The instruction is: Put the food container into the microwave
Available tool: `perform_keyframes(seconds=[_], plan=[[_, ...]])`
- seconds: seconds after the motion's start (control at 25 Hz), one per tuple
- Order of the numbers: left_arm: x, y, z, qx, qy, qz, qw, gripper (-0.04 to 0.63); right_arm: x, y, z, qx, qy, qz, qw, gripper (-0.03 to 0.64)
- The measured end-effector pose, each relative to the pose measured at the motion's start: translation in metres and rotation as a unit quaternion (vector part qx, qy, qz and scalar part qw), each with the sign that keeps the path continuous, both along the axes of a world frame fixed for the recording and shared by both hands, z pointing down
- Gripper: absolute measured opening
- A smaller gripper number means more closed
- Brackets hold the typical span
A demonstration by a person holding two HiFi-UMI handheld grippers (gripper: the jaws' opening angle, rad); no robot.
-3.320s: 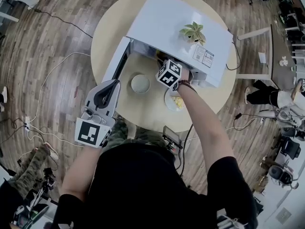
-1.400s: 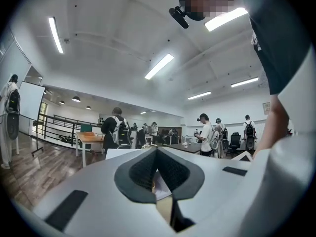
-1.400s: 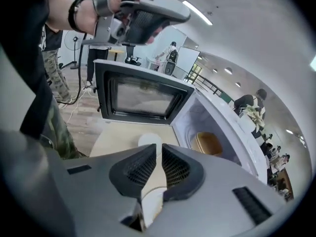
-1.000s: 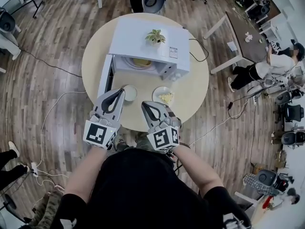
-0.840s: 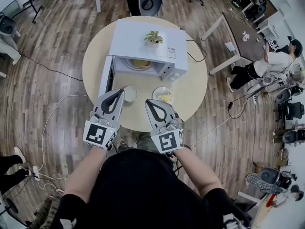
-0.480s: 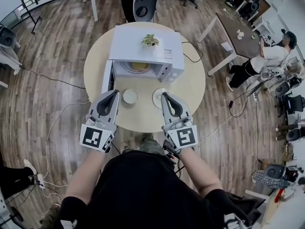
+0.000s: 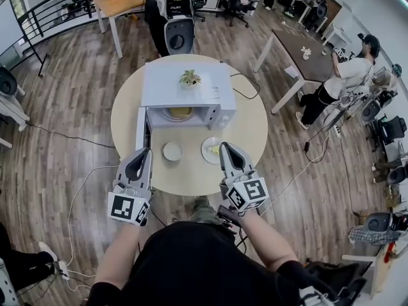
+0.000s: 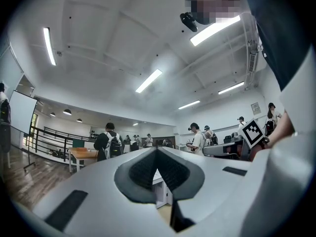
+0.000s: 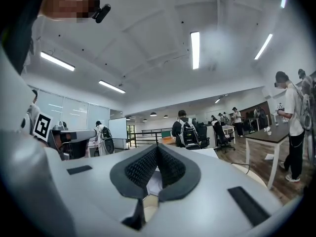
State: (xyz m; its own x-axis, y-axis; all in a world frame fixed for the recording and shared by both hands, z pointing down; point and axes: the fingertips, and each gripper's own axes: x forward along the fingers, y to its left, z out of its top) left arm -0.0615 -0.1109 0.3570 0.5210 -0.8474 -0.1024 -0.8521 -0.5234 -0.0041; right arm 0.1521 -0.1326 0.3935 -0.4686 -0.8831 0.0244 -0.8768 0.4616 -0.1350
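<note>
You hold the left gripper (image 7: pixel 143 153) and right gripper (image 7: pixel 227 149) low in the frame, jaws pressed together on nothing, because the food container (image 7: pixel 180 113) already sits inside the microwave (image 7: pixel 182 85), its door (image 7: pixel 141 127) open.

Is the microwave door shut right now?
No, the microwave door stands swung wide open at the oven's left side in the head view.

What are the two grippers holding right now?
Nothing. The left gripper and the right gripper are both shut, jaws closed together, with nothing between them.
</note>
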Motion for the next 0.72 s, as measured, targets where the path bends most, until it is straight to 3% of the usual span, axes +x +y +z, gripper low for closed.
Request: perform_keyframes(seconds=[0.72], plan=[[-0.017,-0.001,-0.013,0.018,0.007,-0.011,0.9998,0.018,-0.006,0.000,-0.010,0.022,-0.012,0.002,1.000,0.012]])
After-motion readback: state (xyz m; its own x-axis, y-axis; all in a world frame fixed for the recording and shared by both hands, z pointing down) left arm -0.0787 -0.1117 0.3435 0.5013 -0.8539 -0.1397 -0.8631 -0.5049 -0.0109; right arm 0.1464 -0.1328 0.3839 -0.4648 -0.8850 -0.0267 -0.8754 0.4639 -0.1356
